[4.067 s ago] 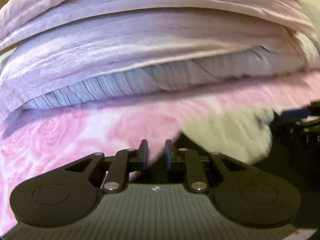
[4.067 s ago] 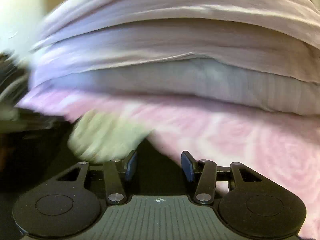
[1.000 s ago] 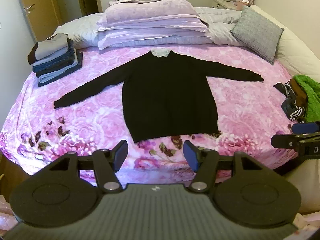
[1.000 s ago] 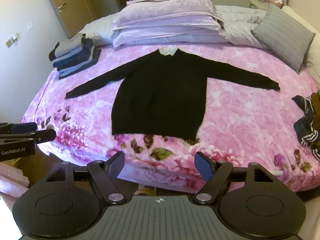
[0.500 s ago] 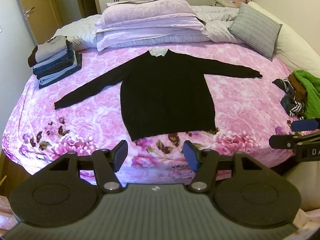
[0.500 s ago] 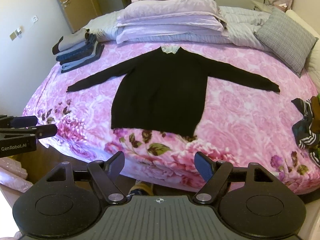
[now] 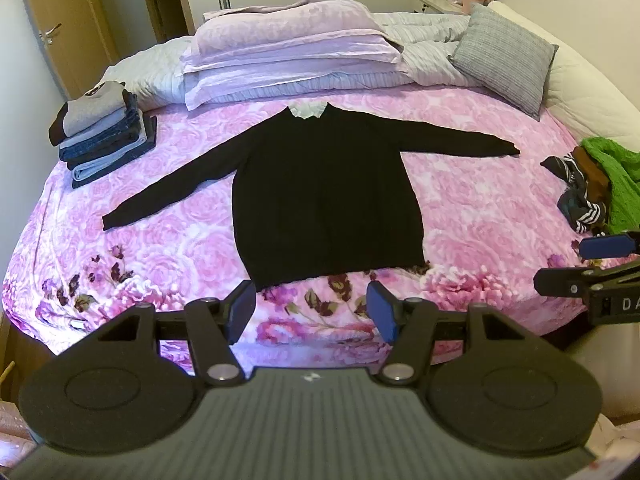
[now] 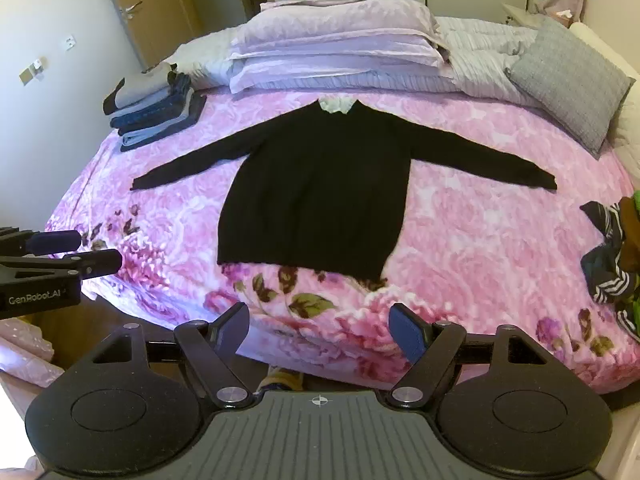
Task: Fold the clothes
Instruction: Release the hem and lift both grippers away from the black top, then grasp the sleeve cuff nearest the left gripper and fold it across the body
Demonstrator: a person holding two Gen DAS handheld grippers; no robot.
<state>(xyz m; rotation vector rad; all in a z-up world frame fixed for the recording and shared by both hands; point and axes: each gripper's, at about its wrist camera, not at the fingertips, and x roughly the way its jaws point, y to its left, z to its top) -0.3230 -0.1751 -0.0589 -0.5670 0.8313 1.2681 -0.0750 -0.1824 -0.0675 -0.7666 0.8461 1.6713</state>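
A black long-sleeved sweater (image 7: 324, 200) (image 8: 320, 192) with a white collar lies flat on the pink floral bedspread (image 7: 480, 208) (image 8: 480, 240), both sleeves spread out to the sides. My left gripper (image 7: 312, 314) is open and empty, held back just off the foot of the bed below the sweater's hem. My right gripper (image 8: 320, 330) is likewise open and empty at the bed's foot edge. Each gripper shows at the side of the other's view, the right gripper (image 7: 592, 268) and the left gripper (image 8: 60, 256).
A stack of folded clothes (image 7: 100, 136) (image 8: 156, 108) sits at the bed's far left. Unfolded garments, green and striped (image 7: 592, 188) (image 8: 612, 256), are heaped at the right edge. Lilac pillows (image 7: 288, 52) and a grey cushion (image 7: 504, 56) line the head of the bed.
Four seconds ago both grippers were near the collar by the pillows, the left nearly shut. Both are now open and back at the foot of the bed; little changed over the last second.
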